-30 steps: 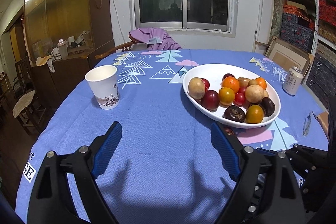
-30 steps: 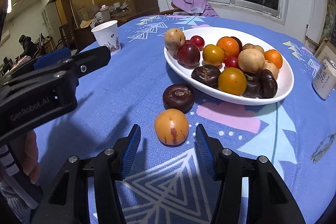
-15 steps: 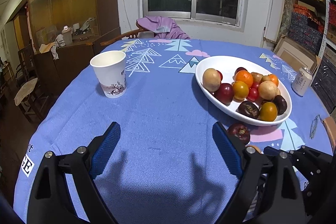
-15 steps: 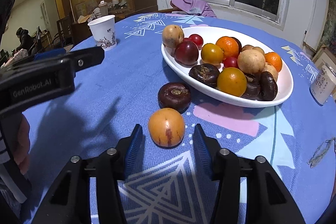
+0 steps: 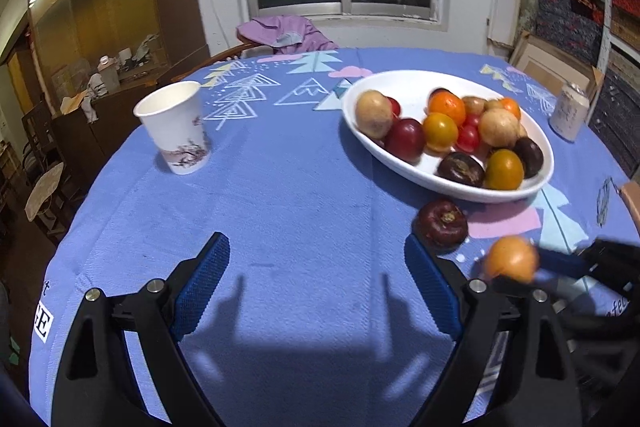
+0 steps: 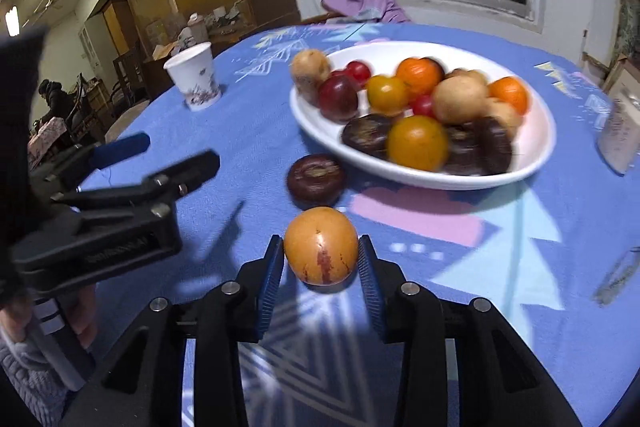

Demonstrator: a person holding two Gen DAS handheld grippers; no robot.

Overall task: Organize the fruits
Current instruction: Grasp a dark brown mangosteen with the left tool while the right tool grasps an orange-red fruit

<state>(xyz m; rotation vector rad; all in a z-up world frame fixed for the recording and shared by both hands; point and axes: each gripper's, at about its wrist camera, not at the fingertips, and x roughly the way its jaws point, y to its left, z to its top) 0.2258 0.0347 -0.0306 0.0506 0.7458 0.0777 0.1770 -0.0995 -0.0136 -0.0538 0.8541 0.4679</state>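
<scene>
My right gripper (image 6: 321, 259) is shut on an orange fruit (image 6: 321, 246) with a red streak, held just above the blue tablecloth; it also shows in the left wrist view (image 5: 511, 259). A dark purple fruit (image 6: 316, 179) lies on the cloth just beyond it, in front of the white oval bowl (image 6: 520, 163), which holds several fruits. In the left wrist view the dark fruit (image 5: 441, 223) lies near the bowl (image 5: 532, 187). My left gripper (image 5: 316, 279) is open and empty over bare cloth, left of the fruits.
A white paper cup (image 5: 176, 129) stands at the left of the table. A drinks can (image 5: 568, 117) stands right of the bowl. A chair with purple cloth (image 5: 286, 33) is at the far edge. Glasses (image 6: 618, 273) lie at the right.
My right gripper has moved forward and closed on the orange fruit. My left gripper has drawn back and shifted left, so both loose fruits now show.
</scene>
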